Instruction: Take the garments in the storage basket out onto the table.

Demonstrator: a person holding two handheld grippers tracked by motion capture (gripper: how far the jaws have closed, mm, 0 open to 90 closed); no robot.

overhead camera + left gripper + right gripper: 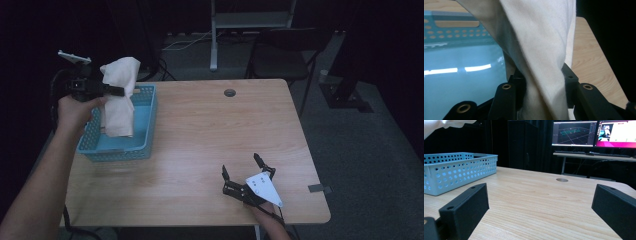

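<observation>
A white cloth (119, 95) hangs over the light blue perforated basket (144, 145) at the table's left side, its lower end inside the basket. My left gripper (122, 91) is shut on the cloth, held above the basket's left edge. In the left gripper view the cloth (541, 50) is pinched between the black jaws, with the basket floor (456, 82) below. My right gripper (241, 169) rests open near the table's front edge, right of centre, with nothing between its jaws. In the right gripper view the basket (456, 171) stands far to the left.
The wooden table (210, 130) has a round cable hole (229, 92) near its far edge. A chair (282, 60) stands behind the table. Monitors (596, 133) on a desk show in the right gripper view.
</observation>
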